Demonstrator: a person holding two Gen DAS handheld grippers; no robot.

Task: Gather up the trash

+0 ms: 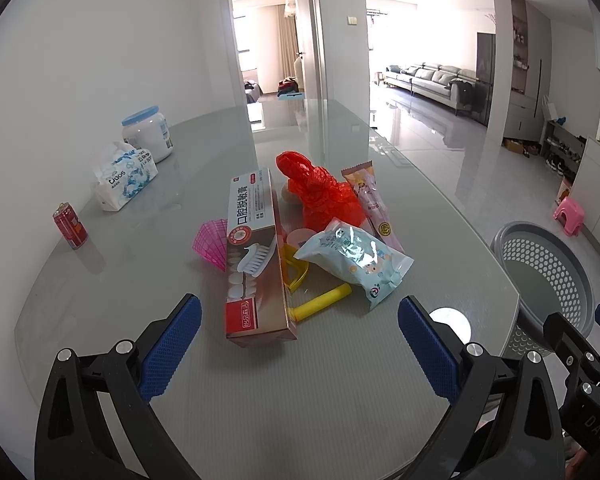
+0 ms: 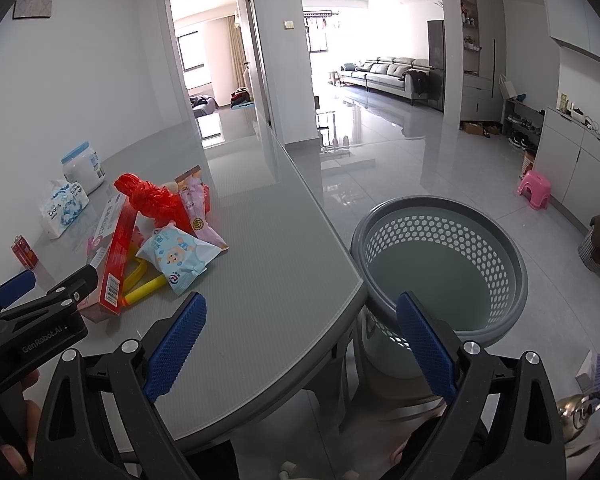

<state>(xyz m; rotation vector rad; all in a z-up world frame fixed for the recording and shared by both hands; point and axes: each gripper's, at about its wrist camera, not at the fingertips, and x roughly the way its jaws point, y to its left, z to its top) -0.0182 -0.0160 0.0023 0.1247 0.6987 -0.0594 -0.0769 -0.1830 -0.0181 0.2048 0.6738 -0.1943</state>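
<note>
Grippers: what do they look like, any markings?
Both alike: black plastic frames with silver bolts and blue cross-hatched finger pads. The left gripper body reads "GenRobot.AI" in the right wrist view. The right gripper shows no readable marking. No cables or sleeves visible.

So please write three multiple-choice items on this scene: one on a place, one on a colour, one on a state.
1. Where is the basket?
A) on the table
B) on the floor beside the table
C) on the sofa

2. What colour is the can?
A) red
B) green
C) white

3. How is the left gripper?
A) shut on the box
B) open, holding nothing
C) shut on the can

Answers: 1 B, it stands below the table edge; 2 A, its body is red; 3 B, its fingers stand wide apart before the box.
</note>
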